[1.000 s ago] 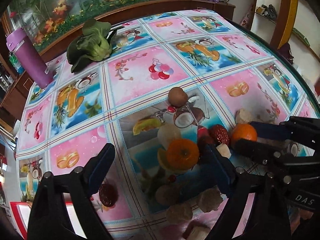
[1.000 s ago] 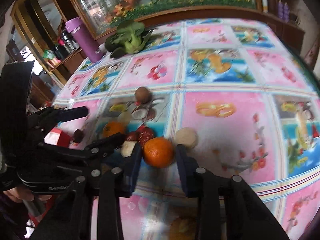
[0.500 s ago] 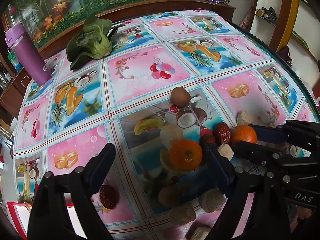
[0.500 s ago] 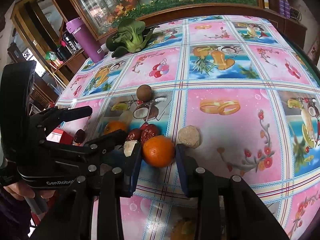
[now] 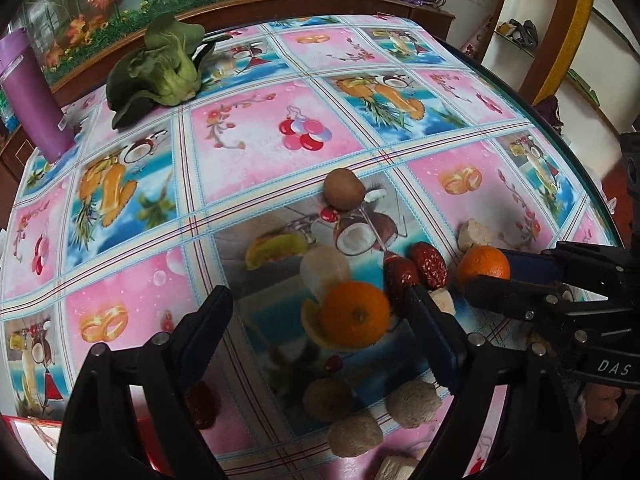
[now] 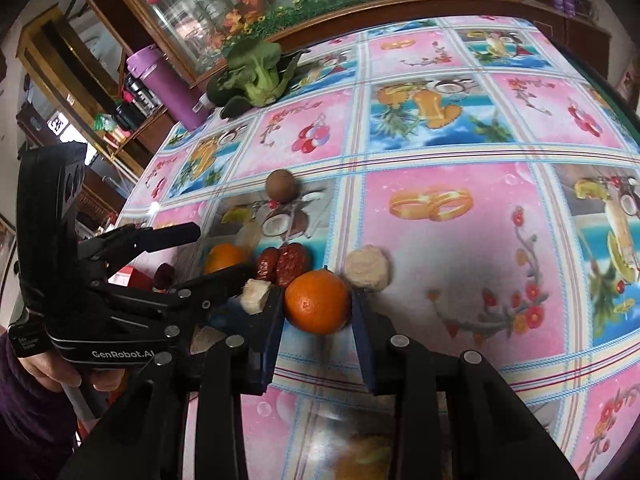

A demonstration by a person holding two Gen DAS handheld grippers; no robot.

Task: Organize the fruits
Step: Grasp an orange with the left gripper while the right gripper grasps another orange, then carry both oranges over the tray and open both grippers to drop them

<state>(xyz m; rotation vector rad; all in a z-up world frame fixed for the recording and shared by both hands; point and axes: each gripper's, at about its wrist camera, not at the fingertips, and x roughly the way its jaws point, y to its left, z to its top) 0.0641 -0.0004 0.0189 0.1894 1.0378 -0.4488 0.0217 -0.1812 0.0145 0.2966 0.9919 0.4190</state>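
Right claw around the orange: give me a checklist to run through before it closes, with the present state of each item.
1. Orange sits between the right claw fingers: ok.
2. Claw gripping the orange: not ok, fingers flank it, apparently with slight gaps.
3. Pale cube clear of the closing path: not ok, it lies against the left finger's outer side.
4. Beige round piece clear of the right fingertip: cannot tell, it looks very close.
5. Left claw out of the way: cannot tell, its right finger is close beside the right claw.
6. Red dates clear: ok, beyond the orange.
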